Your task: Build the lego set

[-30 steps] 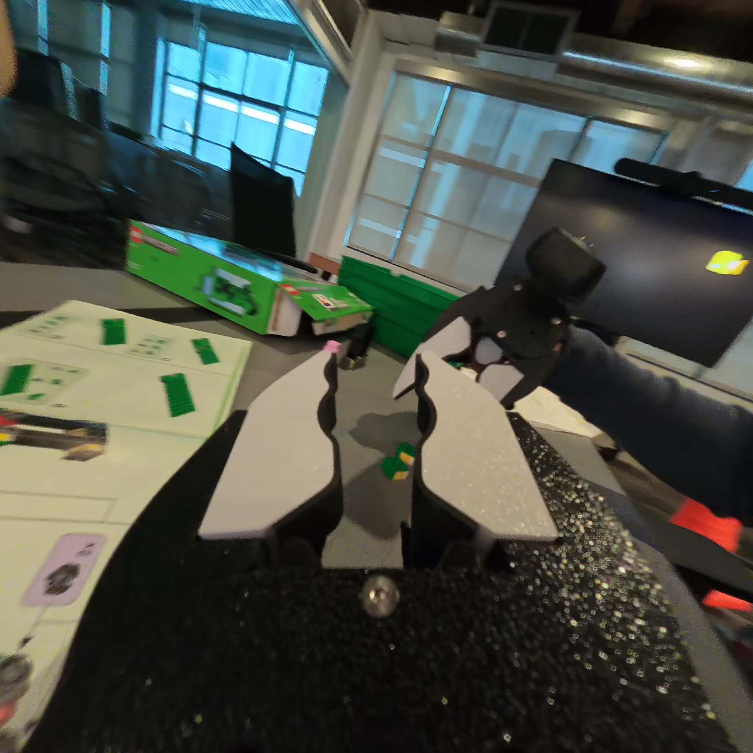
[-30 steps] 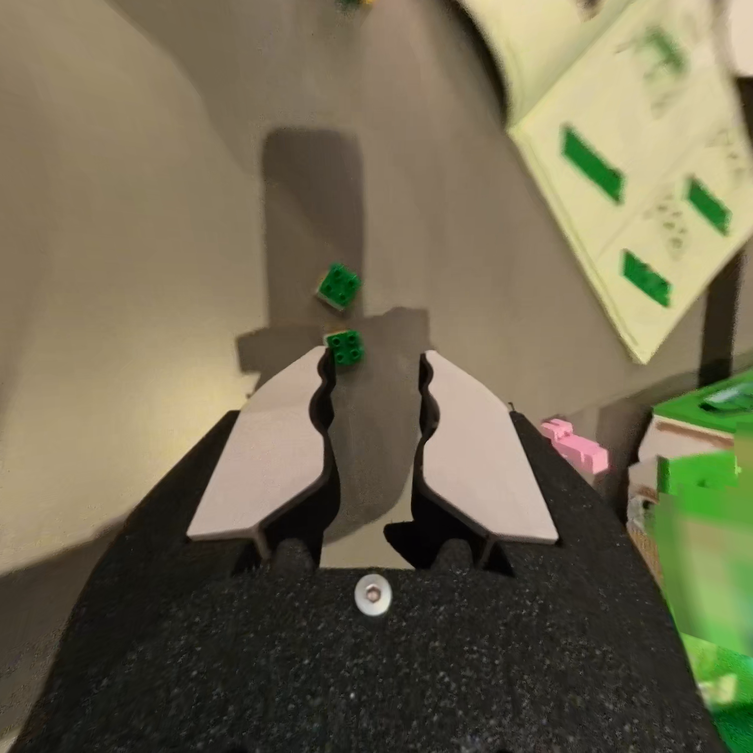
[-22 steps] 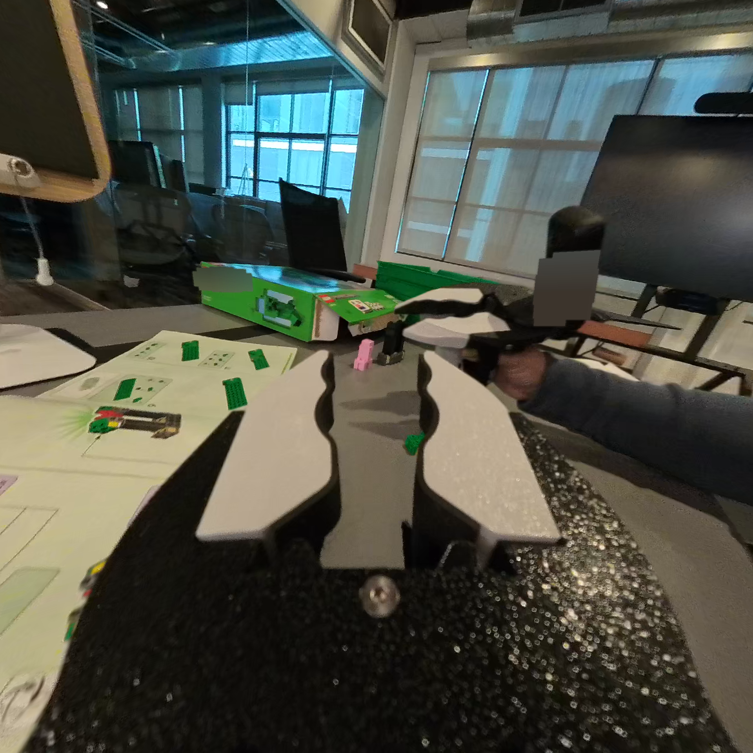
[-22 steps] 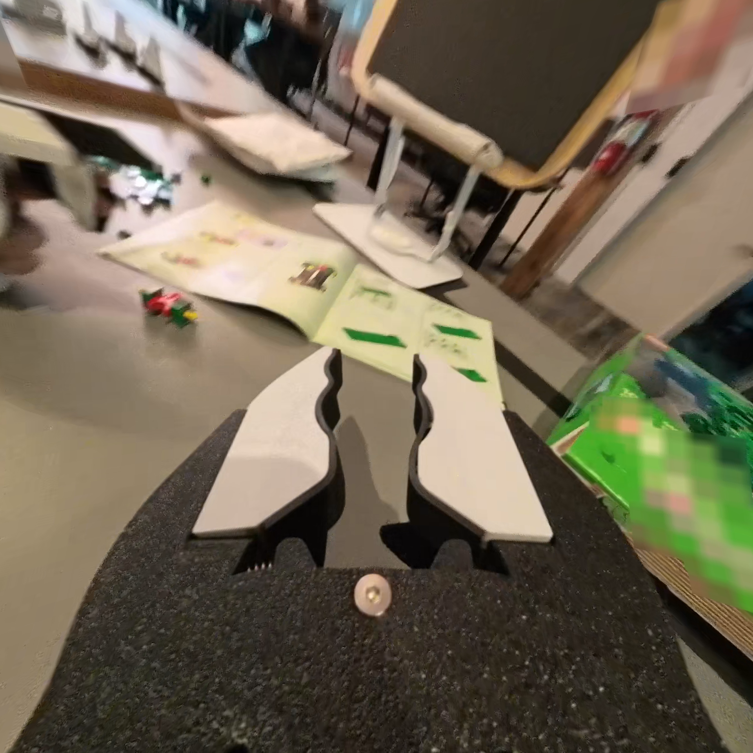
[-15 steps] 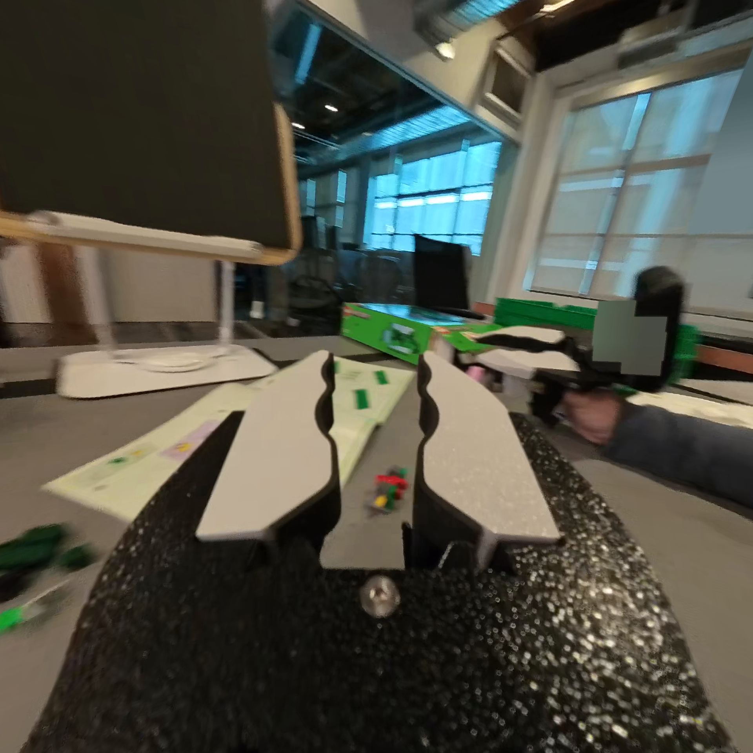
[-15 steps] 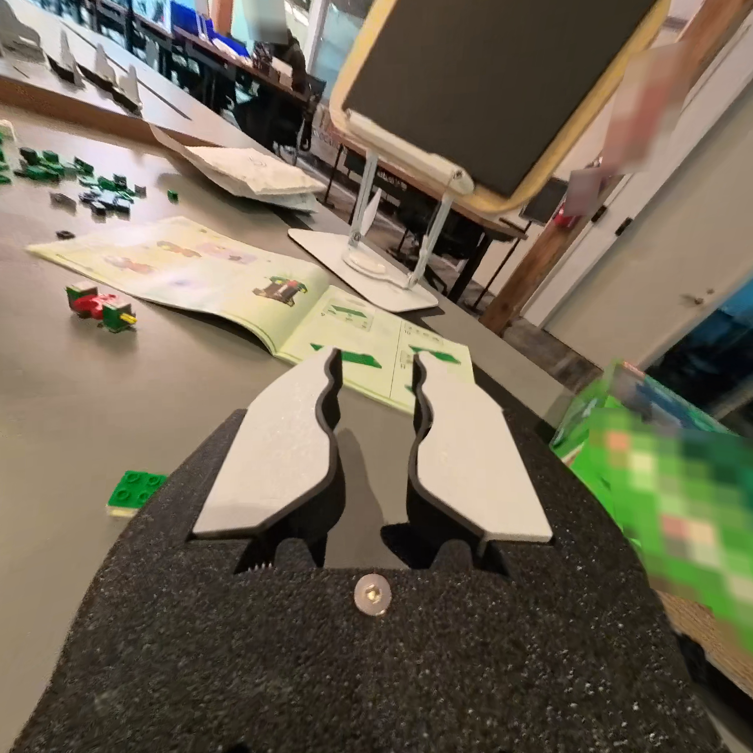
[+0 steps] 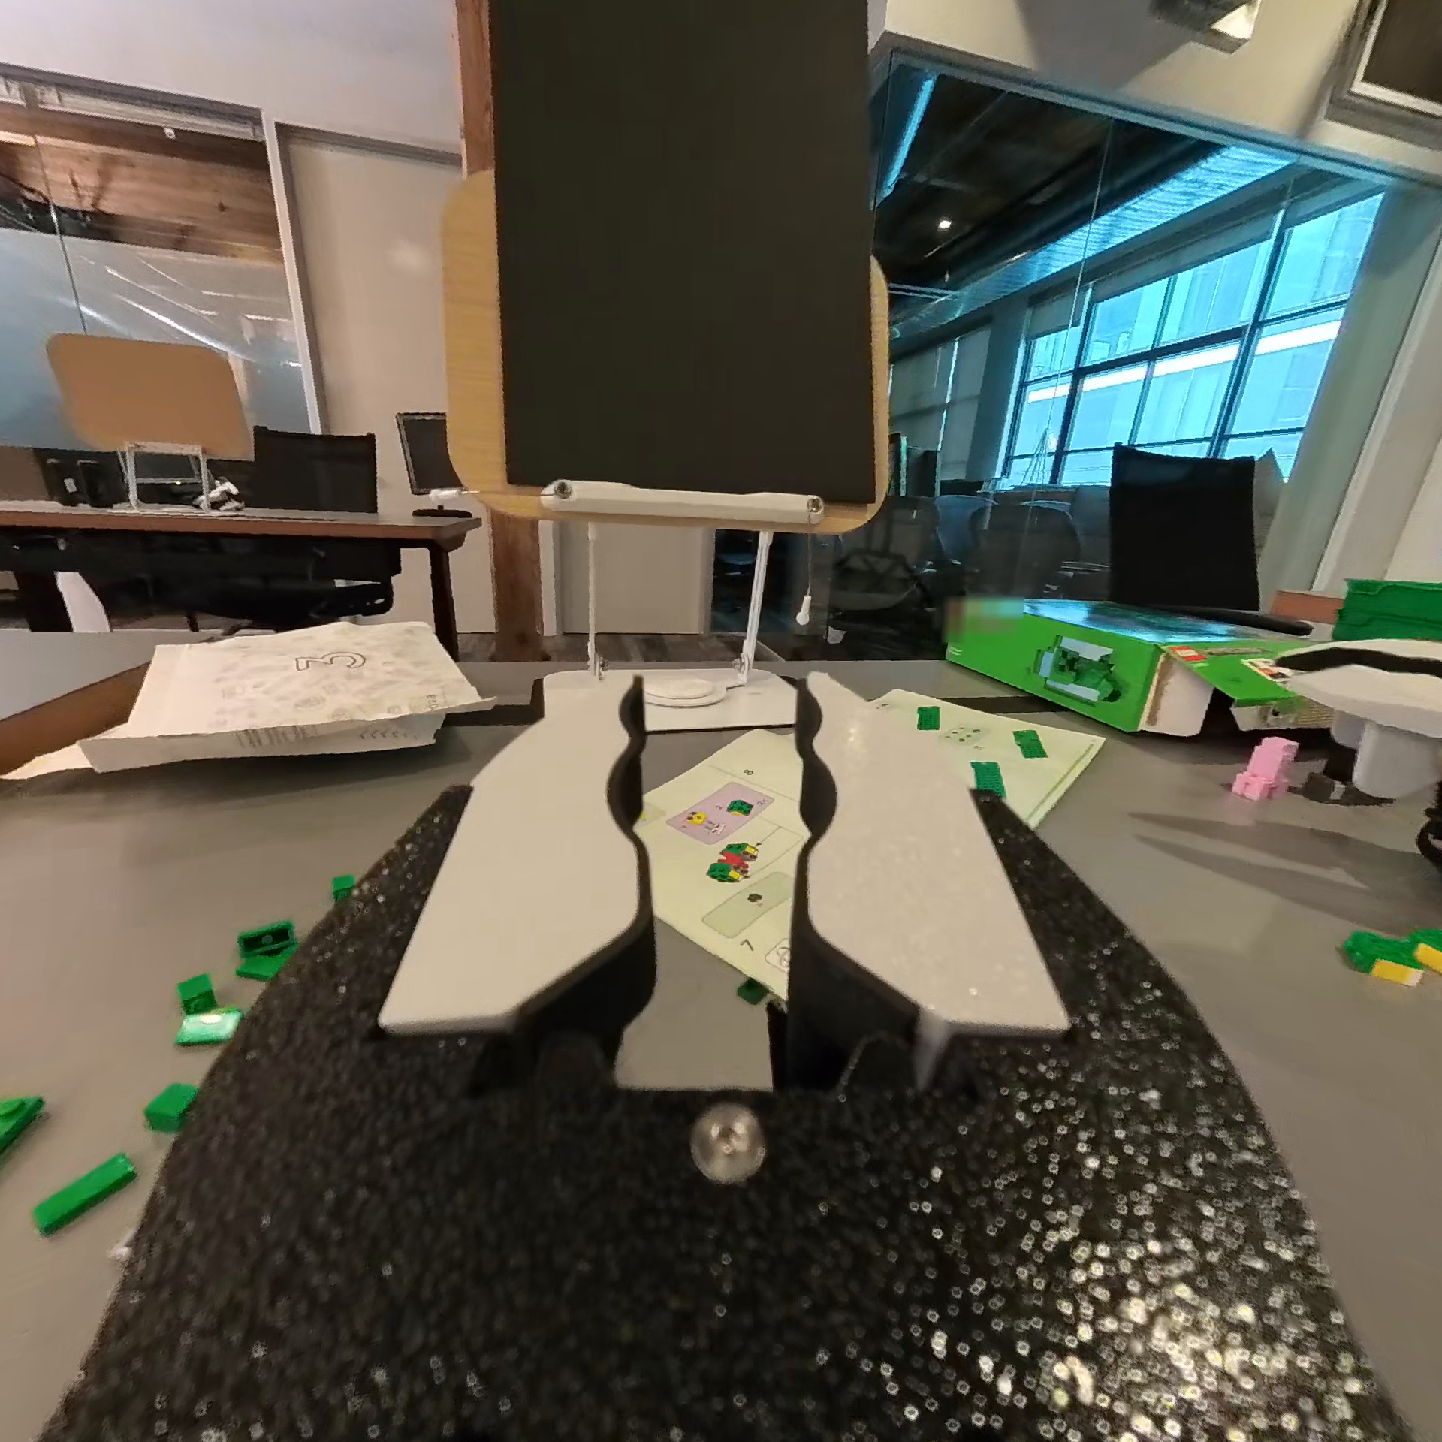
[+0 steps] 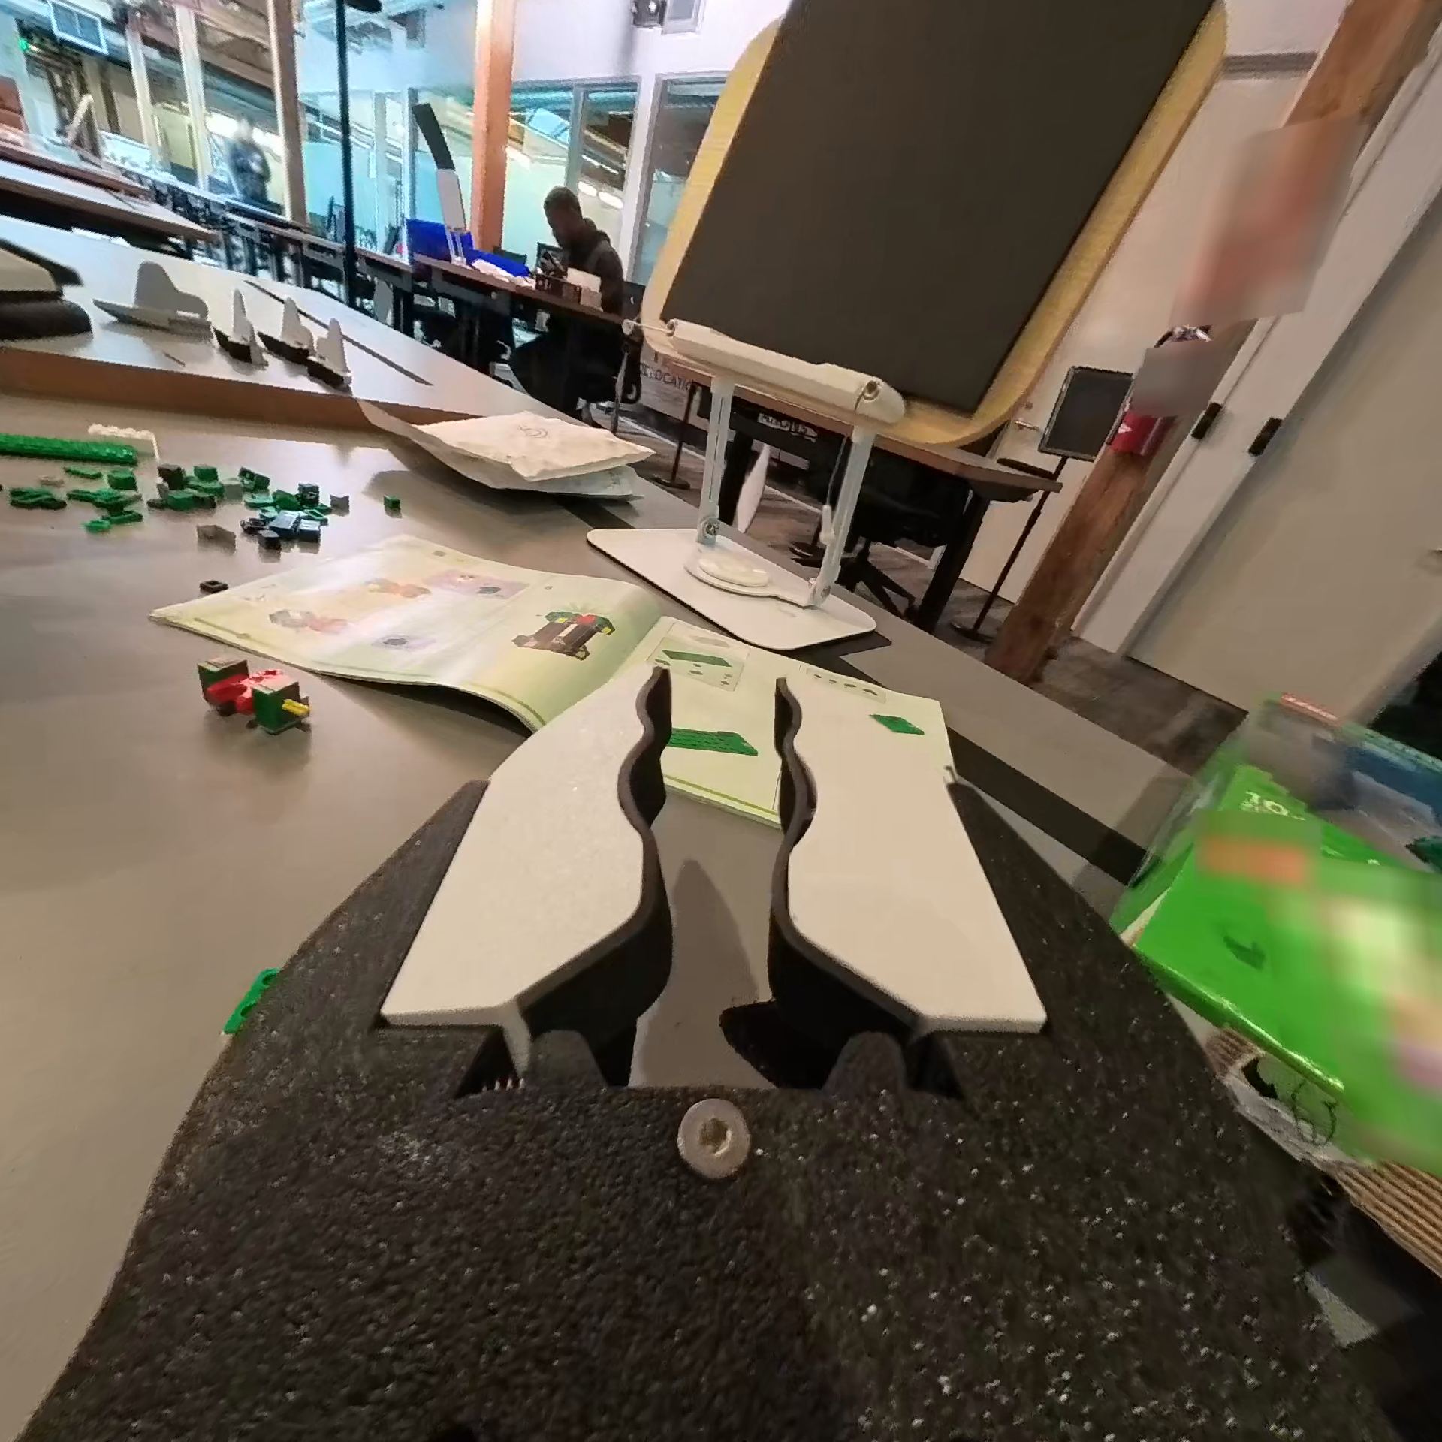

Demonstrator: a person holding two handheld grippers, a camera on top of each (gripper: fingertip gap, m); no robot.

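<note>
My left gripper point(image 7: 722, 687) is open and empty, held above the grey table point(image 7: 195, 843) and pointing at the open instruction booklet point(image 7: 726, 843). Loose green bricks point(image 7: 265, 944) lie to its left. A small green and yellow build point(image 7: 1397, 952) lies at the right. My right gripper point(image 8: 722, 687) is open and empty, low over the table, pointing at the booklet point(image 8: 437, 616). It also shows at the right edge of the left wrist view point(image 7: 1365, 671). A small red and green build point(image 8: 250, 694) sits left of it. A pile of loose bricks point(image 8: 179, 491) lies far left.
A tablet on a white stand point(image 7: 679, 312) stands behind the booklet, also seen in the right wrist view point(image 8: 897, 195). A white paper bag point(image 7: 296, 694) lies at the back left. The green set box point(image 7: 1092, 663) and a pink figure point(image 7: 1264, 768) are at the right. Left tips to right tips: about 30 cm.
Both grippers swung away from two small green bricks on the table. The left turned left toward the booklet and stand. The right tilted up from looking down to level. Both stayed open.
</note>
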